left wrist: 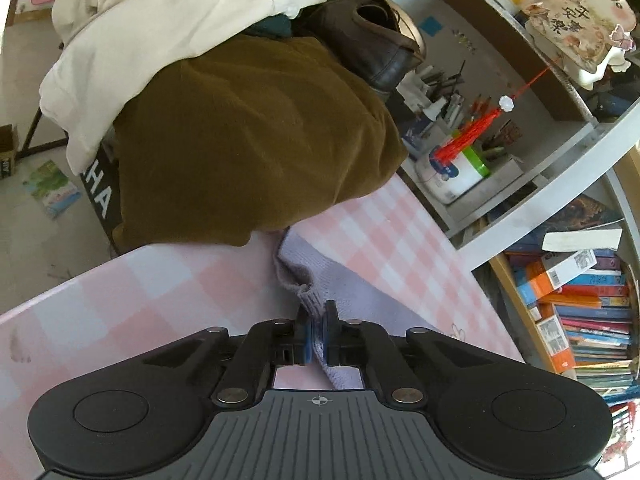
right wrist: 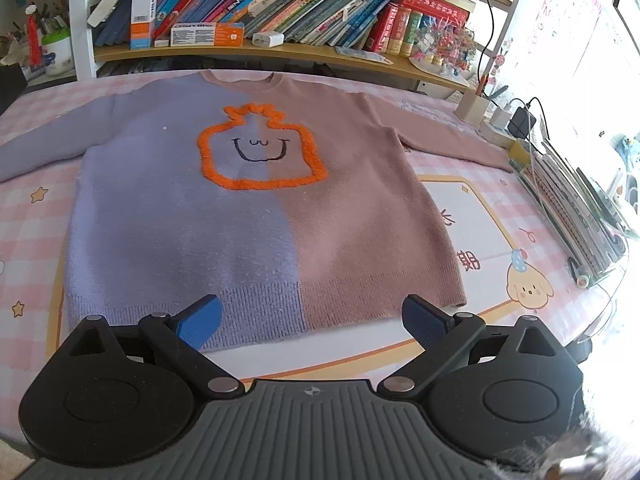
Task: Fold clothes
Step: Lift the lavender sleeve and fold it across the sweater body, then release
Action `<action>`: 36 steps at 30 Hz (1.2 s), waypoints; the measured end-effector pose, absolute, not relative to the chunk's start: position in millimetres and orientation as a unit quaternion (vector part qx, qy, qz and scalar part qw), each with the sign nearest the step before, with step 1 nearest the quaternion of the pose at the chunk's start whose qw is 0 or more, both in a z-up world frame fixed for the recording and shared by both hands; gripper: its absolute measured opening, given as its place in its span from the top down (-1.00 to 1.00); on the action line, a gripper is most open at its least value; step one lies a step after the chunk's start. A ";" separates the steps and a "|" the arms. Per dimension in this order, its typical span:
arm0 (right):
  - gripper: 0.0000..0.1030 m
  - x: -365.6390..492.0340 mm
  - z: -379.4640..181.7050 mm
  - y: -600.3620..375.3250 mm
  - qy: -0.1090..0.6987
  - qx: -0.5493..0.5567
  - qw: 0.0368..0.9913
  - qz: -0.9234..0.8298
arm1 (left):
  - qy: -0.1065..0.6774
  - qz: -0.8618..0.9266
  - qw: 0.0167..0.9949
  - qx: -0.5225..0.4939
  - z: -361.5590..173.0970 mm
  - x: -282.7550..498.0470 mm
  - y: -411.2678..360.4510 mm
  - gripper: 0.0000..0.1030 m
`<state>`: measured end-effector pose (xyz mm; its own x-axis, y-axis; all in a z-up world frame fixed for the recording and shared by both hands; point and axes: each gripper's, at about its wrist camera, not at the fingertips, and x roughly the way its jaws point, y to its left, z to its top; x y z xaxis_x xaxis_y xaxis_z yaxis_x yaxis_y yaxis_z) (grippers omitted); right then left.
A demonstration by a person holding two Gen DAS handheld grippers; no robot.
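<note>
Jaws of left gripper (left wrist: 317, 326) pinch sweater sleeve (left wrist: 304, 280).

Sweater (right wrist: 256, 208) flat on worktop (right wrist: 36, 236), collar far, hem near. Bookshelf (right wrist: 280, 52) behind it. Sleeve cuff (left wrist: 308, 292) between left hand-held gripper (left wrist: 316, 332) pads; clothes pile (left wrist: 248, 136) beyond.

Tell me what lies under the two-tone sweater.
The sweater lies flat on a pink checked tablecloth, with a printed mat showing at its brown side. Whatever is beneath its middle is covered.
</note>
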<state>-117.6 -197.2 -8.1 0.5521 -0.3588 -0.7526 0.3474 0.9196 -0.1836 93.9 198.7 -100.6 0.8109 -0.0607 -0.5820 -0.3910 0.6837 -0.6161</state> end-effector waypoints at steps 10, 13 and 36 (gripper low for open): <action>-0.89 -114.7 -9.7 -206.7 0.422 -0.001 0.887 -0.189 | 0.226 0.021 0.898 -0.378 -50.7 87.9 172.6 0.95; -0.89 -112.1 -10.6 -211.4 0.419 -0.001 0.890 -0.181 | 0.208 0.002 0.905 -0.372 -34.9 87.1 159.3 0.95; -0.89 -79.7 -19.7 -377.5 0.393 0.043 0.918 -0.034 | 0.164 -0.071 0.946 -0.269 47.3 94.5 -76.3 0.95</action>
